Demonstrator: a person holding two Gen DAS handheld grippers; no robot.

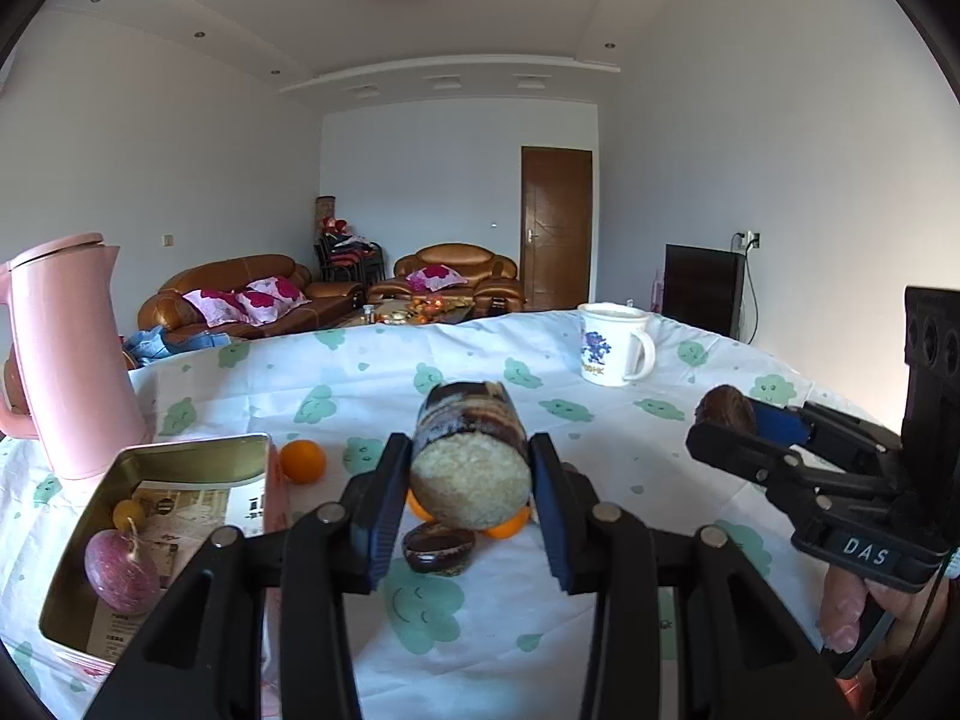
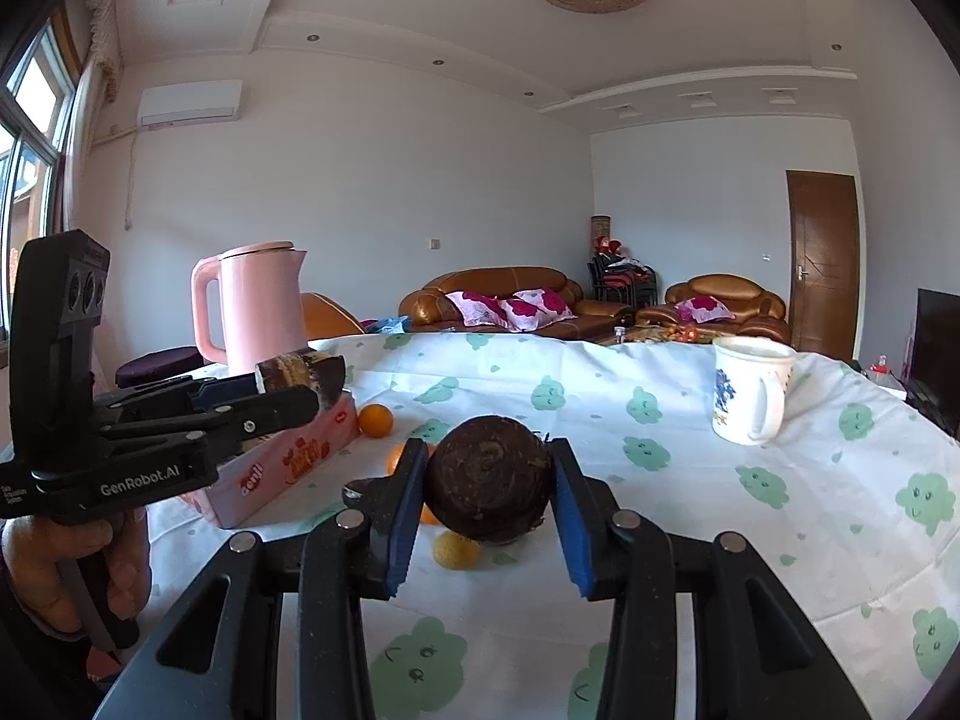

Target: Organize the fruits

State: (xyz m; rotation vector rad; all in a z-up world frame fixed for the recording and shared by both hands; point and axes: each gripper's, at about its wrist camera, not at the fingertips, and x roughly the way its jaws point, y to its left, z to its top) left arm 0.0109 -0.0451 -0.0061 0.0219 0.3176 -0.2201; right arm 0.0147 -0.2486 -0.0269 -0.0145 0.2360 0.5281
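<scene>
Nearest the left wrist camera, the left gripper (image 1: 470,474) has its fingers clamped on a cut length of sugarcane (image 1: 470,459), dark-skinned with a pale fibrous cut face turned toward the lens, held above the tabletop (image 1: 600,450). Under it lie a dark brown rounded piece (image 1: 437,549) and small oranges (image 1: 507,528), partly hidden. Another orange (image 1: 303,461) sits just beside a pink-sided metal tin (image 1: 180,462), which holds a purple passion fruit (image 1: 120,570) and a small yellow fruit (image 1: 128,513) on printed paper. A pink kettle (image 1: 66,354) stands behind the tin, and a white printed mug (image 1: 612,345) stands well apart at the far right. In the right wrist view, the right gripper (image 2: 489,483) has its fingers clamped on a round dark brown fruit (image 2: 489,477) with rough skin, above a small yellow fruit (image 2: 456,551) on the cloud-print cloth.
</scene>
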